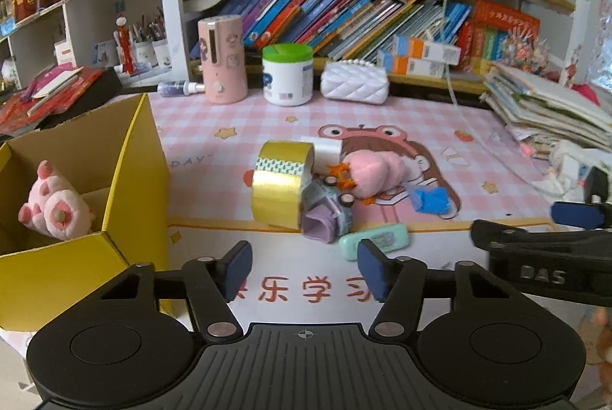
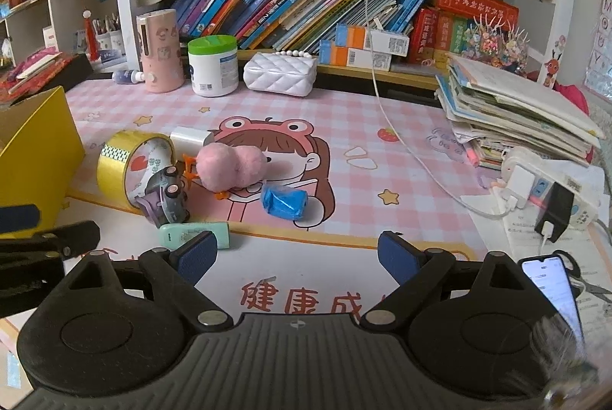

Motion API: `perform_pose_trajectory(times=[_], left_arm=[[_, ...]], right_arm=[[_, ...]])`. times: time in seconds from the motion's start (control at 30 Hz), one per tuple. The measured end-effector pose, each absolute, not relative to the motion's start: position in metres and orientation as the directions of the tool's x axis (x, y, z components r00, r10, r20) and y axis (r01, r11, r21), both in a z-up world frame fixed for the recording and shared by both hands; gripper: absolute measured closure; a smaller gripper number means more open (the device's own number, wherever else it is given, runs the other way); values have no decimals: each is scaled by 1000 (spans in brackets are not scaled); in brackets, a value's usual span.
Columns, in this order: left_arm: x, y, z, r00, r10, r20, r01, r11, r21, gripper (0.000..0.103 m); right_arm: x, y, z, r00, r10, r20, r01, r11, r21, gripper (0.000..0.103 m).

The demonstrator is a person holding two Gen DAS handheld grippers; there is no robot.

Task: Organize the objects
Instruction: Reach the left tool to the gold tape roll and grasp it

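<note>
Left wrist view: we see the left gripper (image 1: 305,270) with its blue-padded fingers (image 1: 238,266) partly apart and nothing between them; they hang above the white front strip of the pink checked desk mat (image 1: 382,119).

We take the gold roll of adhesive tape (image 1: 281,182) as landmark. It stands on edge near the middle of the mat. Touching its right side lies a small purple and grey toy car (image 1: 329,215), tipped against it. Just behind the roll lies a white cylinder (image 1: 325,148). Right of the roll rests a pink plush toy with orange feet (image 1: 373,176), and beyond that a crumpled blue wrapper (image 1: 430,199). In front of the car lies a mint-green oblong case (image 1: 375,239). Left of the roll stands an open yellow cardboard box (image 1: 141,165) holding a pink plush animal (image 1: 55,207).

Right wrist view: we see the right gripper (image 2: 298,257) with its fingers (image 2: 396,257) spread wide and empty, well to the right of the roll (image 2: 114,167), above the mat's front strip. A lit smartphone (image 2: 550,285) lies at the far right.
</note>
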State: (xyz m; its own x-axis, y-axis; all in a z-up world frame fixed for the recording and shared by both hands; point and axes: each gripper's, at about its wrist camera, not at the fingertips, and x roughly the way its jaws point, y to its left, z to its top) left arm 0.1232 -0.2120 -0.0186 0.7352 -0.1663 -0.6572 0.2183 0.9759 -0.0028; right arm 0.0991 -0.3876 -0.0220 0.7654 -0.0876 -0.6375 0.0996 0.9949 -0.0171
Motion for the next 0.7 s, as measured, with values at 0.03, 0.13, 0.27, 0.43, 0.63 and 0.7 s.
perform_pose_trajectory(times=[0.03, 0.13, 0.27, 0.43, 0.63, 0.7], left_arm=[[127, -212, -20, 735, -158, -659, 208, 978, -2, 45], [139, -211, -18, 744, -152, -651, 190, 982, -11, 45], [160, -214, -18, 753, -145, -641, 178, 984, -14, 45], [191, -219, -23, 747, -124, -653, 162, 987, -3, 45], [222, -224, -40, 700, -115, -705, 180, 983, 19, 44], [229, -224, -44, 690, -104, -717, 176, 984, 27, 44]], right_arm=[[100, -388, -23, 765, -85, -639, 99, 995, -13, 12], [105, -390, -26, 756, -72, -650, 88, 996, -8, 12], [114, -391, -33, 741, -46, -670, 54, 998, -8, 12], [128, -384, -42, 717, 16, -697, -30, 1000, -8, 12], [147, -367, -59, 674, 87, -734, -145, 989, -16, 12], [153, -362, -63, 670, 103, -736, -170, 985, -17, 12]])
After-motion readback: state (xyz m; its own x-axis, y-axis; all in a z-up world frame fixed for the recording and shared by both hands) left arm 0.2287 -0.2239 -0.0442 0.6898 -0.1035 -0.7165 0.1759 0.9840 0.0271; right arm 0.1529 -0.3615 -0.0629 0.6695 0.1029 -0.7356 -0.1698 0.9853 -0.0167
